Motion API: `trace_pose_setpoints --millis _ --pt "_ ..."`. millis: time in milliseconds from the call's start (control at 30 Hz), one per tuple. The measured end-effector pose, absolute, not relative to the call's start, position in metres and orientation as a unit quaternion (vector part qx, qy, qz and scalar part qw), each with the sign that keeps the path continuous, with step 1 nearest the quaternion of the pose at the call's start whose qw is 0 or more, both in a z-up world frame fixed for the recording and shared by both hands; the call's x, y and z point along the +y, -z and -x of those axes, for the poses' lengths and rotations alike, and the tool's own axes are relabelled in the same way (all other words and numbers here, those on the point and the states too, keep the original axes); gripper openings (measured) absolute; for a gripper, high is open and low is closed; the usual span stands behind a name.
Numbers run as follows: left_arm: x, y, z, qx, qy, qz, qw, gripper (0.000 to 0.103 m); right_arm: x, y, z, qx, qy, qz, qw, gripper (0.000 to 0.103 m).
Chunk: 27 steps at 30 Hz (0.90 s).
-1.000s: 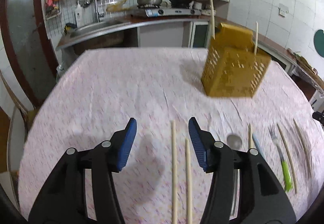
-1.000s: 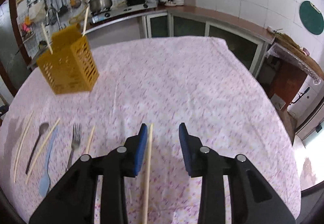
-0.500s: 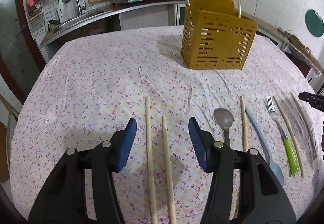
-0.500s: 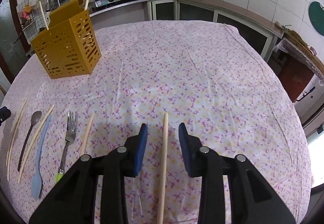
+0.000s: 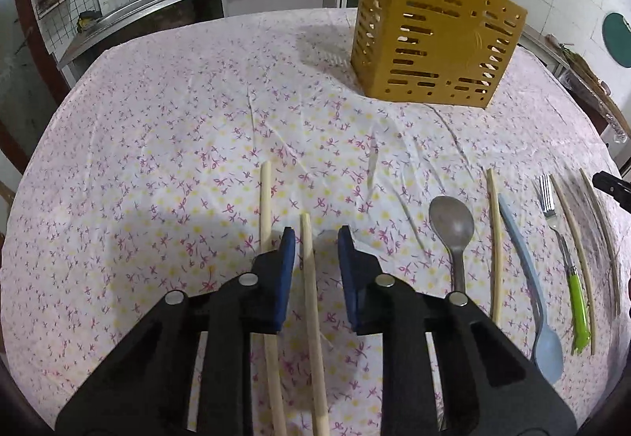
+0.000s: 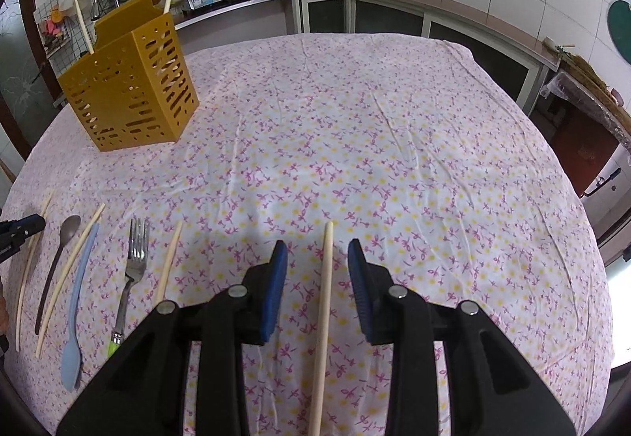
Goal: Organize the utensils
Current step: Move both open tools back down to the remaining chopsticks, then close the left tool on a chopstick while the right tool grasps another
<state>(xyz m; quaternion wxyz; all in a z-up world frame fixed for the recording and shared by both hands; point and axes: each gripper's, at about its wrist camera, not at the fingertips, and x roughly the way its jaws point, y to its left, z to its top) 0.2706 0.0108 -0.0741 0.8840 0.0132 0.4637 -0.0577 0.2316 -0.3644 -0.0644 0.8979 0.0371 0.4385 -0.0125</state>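
Chopstick (image 5: 311, 302) lies between left gripper (image 5: 315, 239) pads, jaws narrow, not touching it; second chopstick (image 5: 265, 207) just outside at 9 o'clock; right gripper (image 6: 317, 252) jaws narrow, straddling lone chopstick (image 6: 324, 290); yellow caddy (image 5: 434, 38) at 1 o'clock on floral cloth (image 5: 177, 144).

Matt wooden chopstick (image 5: 311, 302), creased cloth (image 5: 165, 144)

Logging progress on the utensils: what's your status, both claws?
Left claw open, straddling one chopstick, a second just outside. Right claw open around another chopstick. Yellow holder upright, two sticks in. Nothing blocking.
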Motion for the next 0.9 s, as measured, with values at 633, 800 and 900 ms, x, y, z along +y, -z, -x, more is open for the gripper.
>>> trace_pose_setpoints --millis 633,800,900 --pt "0.001 0.083 -0.299 0.504 0.052 -0.042 0.861 0.020 -0.362 0.078 -0.247 0.473 0.008 -0.045 0.880 0.028" --pt "0.002 0.082 -0.300 0.503 0.057 -0.040 0.861 0.020 -0.364 0.087 -0.252 0.481 0.013 -0.049 0.875 0.019" --pt "0.003 0.083 -0.301 0.502 0.056 -0.040 0.862 0.020 -0.361 0.088 -0.255 0.484 0.014 -0.039 0.874 0.015"
